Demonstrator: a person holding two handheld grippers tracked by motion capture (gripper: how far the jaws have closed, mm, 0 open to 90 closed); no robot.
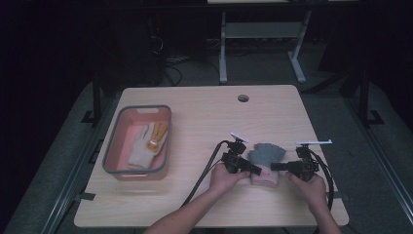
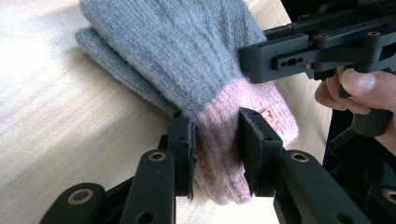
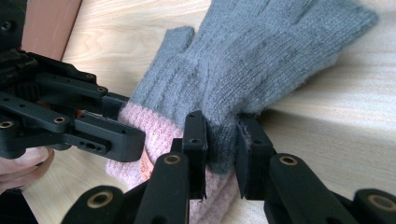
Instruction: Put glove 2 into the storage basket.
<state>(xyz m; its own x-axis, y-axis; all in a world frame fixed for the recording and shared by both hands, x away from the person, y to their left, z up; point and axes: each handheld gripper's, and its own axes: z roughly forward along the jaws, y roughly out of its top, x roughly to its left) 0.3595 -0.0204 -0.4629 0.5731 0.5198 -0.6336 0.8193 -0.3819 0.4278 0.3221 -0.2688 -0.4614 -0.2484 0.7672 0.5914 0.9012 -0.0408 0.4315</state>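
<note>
We counted one grey-and-pink glove [image 1: 265, 155], one pink bin [image 1: 115, 144], two gloves inside it [image 1: 147, 144], two grippers [image 1: 256, 169].

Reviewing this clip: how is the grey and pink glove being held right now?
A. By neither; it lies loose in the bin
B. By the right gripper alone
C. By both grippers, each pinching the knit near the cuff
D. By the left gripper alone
C. The left gripper and the right gripper each have their fingers closed on the glove, around where the grey meets the pink cuff.
</note>
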